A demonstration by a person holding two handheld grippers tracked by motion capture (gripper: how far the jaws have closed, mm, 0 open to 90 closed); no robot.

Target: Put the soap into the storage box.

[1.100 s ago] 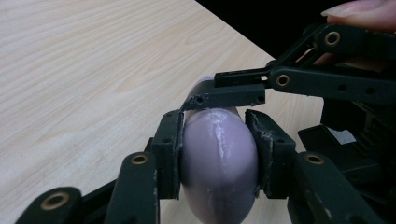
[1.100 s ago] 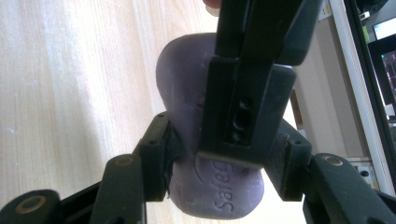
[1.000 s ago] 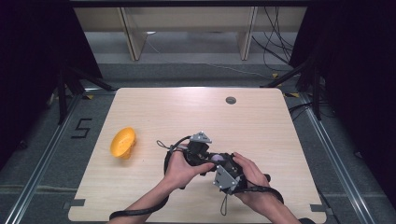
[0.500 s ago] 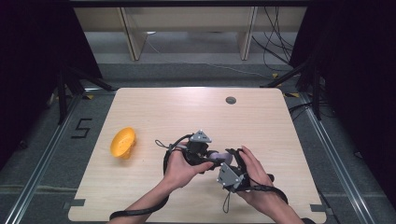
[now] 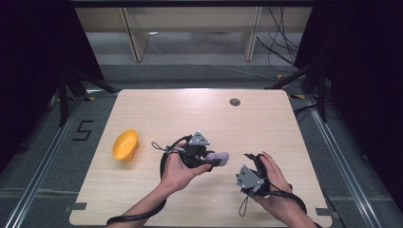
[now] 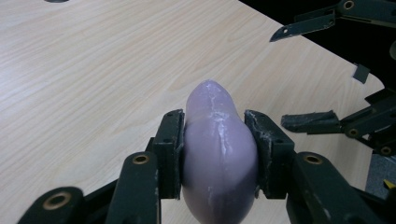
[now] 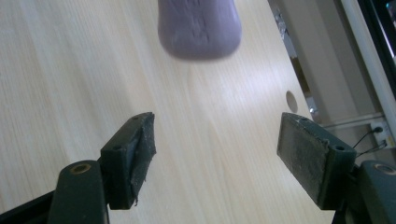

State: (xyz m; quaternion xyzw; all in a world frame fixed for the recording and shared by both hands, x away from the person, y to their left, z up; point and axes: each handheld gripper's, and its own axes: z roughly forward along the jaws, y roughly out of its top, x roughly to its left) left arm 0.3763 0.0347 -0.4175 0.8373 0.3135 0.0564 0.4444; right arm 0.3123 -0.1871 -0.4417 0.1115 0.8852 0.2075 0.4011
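Fingers (image 6: 170,154) of left gripper (image 6: 219,158): clamped on purple lump (image 6: 218,154) above desk (image 5: 266,128). Right gripper (image 7: 217,161): fingers just opened, nothing between, lump ahead. Orange bowl (image 5: 125,145) lies apart.

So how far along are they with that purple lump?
Done, it seems: the purple lump has passed to the left gripper, whose pads clamp its sides. In hand: the right gripper has just been opening, nothing between its jaws, and sits apart from the lump. Left, probably: setting it down, perhaps near the orange bowl.
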